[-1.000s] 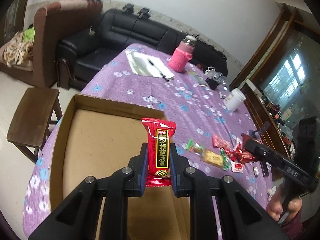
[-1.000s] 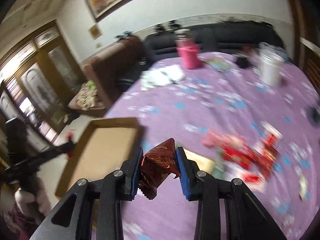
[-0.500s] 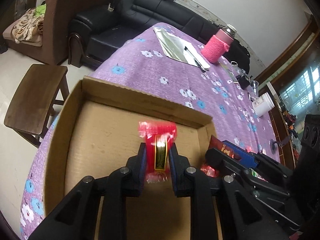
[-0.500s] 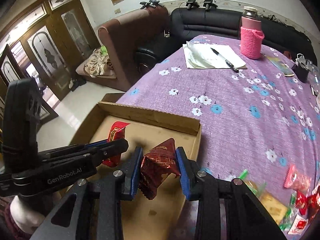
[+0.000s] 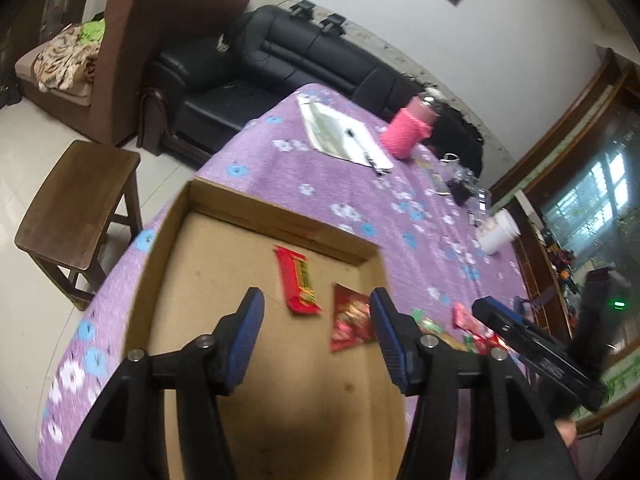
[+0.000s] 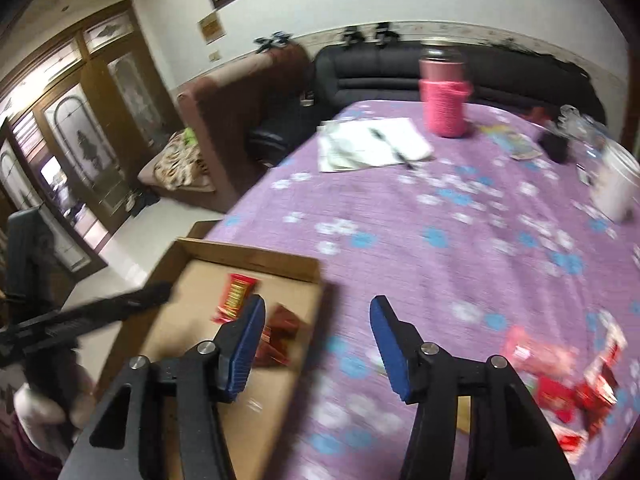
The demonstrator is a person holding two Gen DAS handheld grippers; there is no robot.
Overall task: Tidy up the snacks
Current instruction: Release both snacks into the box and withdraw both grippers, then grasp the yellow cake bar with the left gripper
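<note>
On the left, our left gripper (image 5: 316, 340) now stands wide apart and empty above the cardboard box (image 5: 224, 204). Half a second ago it was clamped on the long red snack bar (image 5: 298, 280); that bar now lies flat on the box floor near the far wall. Just to its right, the dark red foil packet (image 5: 350, 322) that our right gripper carried also rests on the box floor, close to the right wall.

Moving right, our right gripper (image 6: 316, 340) is likewise spread wide with nothing between its pads, and its view has swung so it hangs over the box's right edge and the purple flowered tablecloth (image 6: 440, 216). The blur suggests it is already travelling.

So both drops are done, and two snacks sit in the box. Further right on the cloth, near the table's edge, the pile of loose snacks (image 6: 568, 384) still waits, well apart from the box. We judge the next step is to reach back to that pile for another pair.
</note>
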